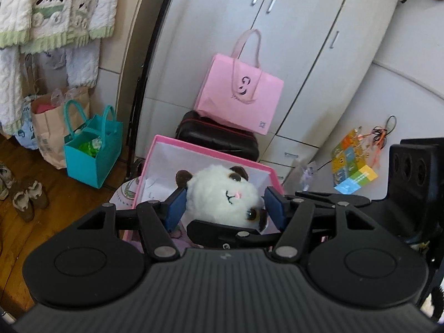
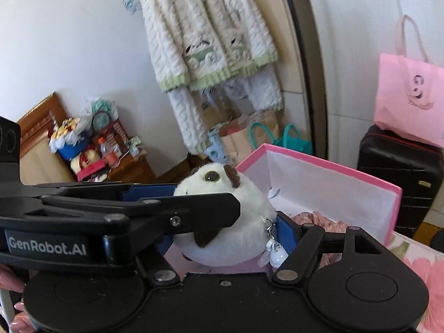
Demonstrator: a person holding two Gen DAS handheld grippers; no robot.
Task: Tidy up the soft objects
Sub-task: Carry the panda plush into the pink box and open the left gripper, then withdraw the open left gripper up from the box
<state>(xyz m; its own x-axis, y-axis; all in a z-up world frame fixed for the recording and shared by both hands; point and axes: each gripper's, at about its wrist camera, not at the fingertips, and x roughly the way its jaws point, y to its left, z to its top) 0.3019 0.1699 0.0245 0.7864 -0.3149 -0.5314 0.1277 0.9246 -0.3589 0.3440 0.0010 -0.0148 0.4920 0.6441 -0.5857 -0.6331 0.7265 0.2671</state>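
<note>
A white plush panda head [image 1: 224, 197] with brown ears and a keychain clip [image 2: 273, 245] sits between the blue pads of both grippers. My left gripper [image 1: 226, 205] is shut on its sides, and it crosses the right wrist view as a black arm [image 2: 138, 213]. My right gripper [image 2: 222, 230] also closes on the plush [image 2: 230, 222] from another side. The plush is held just above the near rim of an open pink box [image 1: 163, 144] with a white inside, which also shows in the right wrist view [image 2: 333, 166]. Pinkish fabric [image 2: 322, 219] lies in the box.
A pink tote bag [image 1: 238, 94] rests on a black suitcase [image 1: 216, 138] by white wardrobes [image 1: 305, 55]. A teal bag [image 1: 91, 149] and a paper bag [image 1: 50, 127] stand on the wooden floor. Fleece garments [image 2: 211, 44] hang on the wall. A cluttered wooden stand [image 2: 91, 149] is at the left.
</note>
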